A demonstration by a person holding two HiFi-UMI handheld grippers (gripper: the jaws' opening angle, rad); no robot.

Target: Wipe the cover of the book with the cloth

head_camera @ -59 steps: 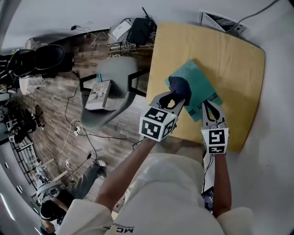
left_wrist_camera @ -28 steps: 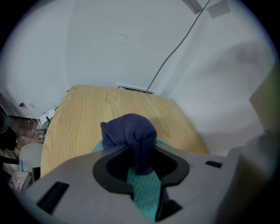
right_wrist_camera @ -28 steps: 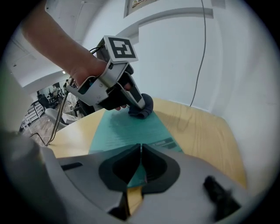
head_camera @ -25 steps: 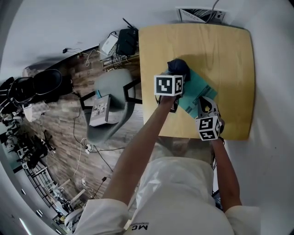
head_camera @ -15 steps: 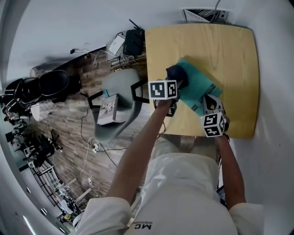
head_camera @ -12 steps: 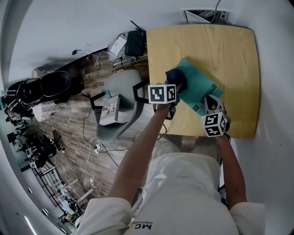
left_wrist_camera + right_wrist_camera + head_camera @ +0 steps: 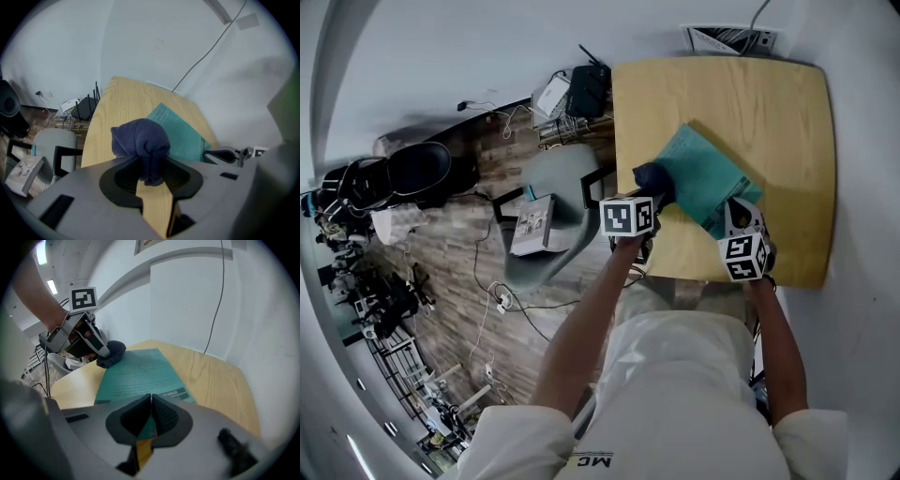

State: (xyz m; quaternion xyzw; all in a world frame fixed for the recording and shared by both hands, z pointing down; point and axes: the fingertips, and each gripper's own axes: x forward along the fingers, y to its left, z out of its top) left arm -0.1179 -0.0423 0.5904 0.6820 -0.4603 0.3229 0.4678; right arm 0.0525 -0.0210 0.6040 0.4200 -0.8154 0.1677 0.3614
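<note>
**A:** Where is the book (image 7: 705, 173)?
**B:** It lies flat on the table (image 7: 787, 112), turned a bit, green cover up

**A:** Why is the cloth (image 7: 139, 138) in the left gripper (image 7: 151, 161)?
**B:** Its jaws are squeezed tight on the blue cloth, so a fat bunch sticks out in front. That bunch is the part that rubs

**A:** Where is the bunch?
**B:** At the book's left corner, touching the edge there. I think a wipe would run from that corner across the cover

**A:** And the right gripper (image 7: 150, 399)?
**B:** Its jaws are closed together, tips touching, right at the book's near corner. Nothing big is in them. I can't tell if they nip the corner or just press on it

**A:** Why there?
**B:** I think it pins the book so the rubbing can't push it away. A thin book slides easily on smooth wood

**A:** Why well apart from the cloth?
**B:** That leaves most of the cover bare for wiping
</note>
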